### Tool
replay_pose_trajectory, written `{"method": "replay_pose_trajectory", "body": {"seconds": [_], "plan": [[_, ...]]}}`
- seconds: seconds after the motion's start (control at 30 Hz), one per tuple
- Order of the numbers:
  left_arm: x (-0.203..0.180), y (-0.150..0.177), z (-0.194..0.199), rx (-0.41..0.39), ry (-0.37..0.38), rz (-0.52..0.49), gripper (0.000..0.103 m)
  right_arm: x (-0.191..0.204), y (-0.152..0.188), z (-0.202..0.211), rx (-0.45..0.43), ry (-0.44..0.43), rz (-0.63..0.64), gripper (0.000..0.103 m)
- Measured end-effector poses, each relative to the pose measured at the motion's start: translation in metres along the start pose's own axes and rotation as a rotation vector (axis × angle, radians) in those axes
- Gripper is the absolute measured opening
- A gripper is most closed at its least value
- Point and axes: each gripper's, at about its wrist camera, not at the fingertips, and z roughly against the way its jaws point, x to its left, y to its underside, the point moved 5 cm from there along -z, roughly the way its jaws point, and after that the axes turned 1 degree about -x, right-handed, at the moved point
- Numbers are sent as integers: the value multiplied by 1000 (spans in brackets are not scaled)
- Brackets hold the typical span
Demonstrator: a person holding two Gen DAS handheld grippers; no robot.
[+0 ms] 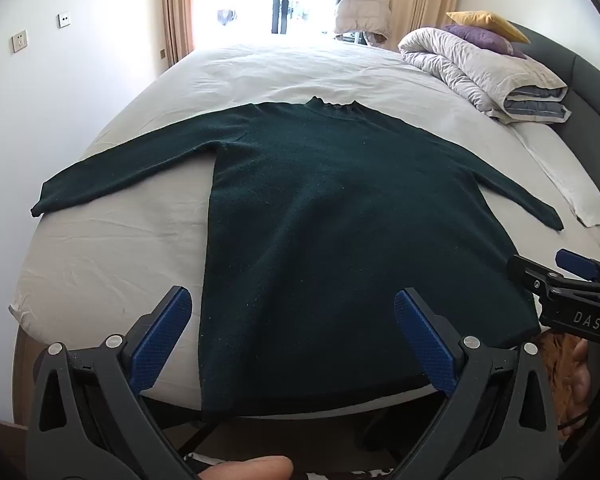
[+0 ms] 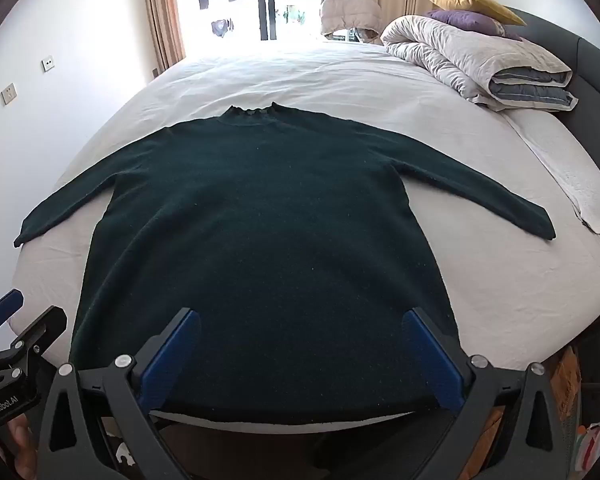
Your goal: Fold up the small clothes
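Note:
A dark green sweater [image 1: 340,208] [image 2: 268,220] lies flat on the bed, collar away from me, both sleeves spread out to the sides, hem at the near edge. My left gripper [image 1: 292,304] hangs open above the hem's left part, blue pads wide apart and holding nothing. My right gripper [image 2: 300,324] is open too, above the hem's right part, with nothing held. Each gripper shows at the edge of the other's view: the right gripper [image 1: 540,272] and the left gripper [image 2: 24,312].
The bed sheet [image 1: 300,68] [image 2: 500,288] is pale and wrinkled. A folded duvet [image 1: 480,68] [image 2: 472,60] with yellow and purple pillows lies at the far right by the headboard [image 2: 592,64]. A white towel [image 2: 572,184] lies at the right. Window and curtains stand beyond.

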Motion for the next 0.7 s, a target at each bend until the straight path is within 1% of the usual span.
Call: {"method": "replay_pose_trajectory", "body": {"seconds": [0.27, 0.3, 0.7], "plan": [[-7, 4, 3, 8, -8, -6, 103, -2, 1, 0, 7, 1, 1, 103], [1, 2, -1, 11, 9, 9, 103, -2, 1, 0, 7, 0, 1, 103], [0, -1, 0, 12, 10, 11, 103, -1, 5, -1, 9, 10, 3, 103]]}}
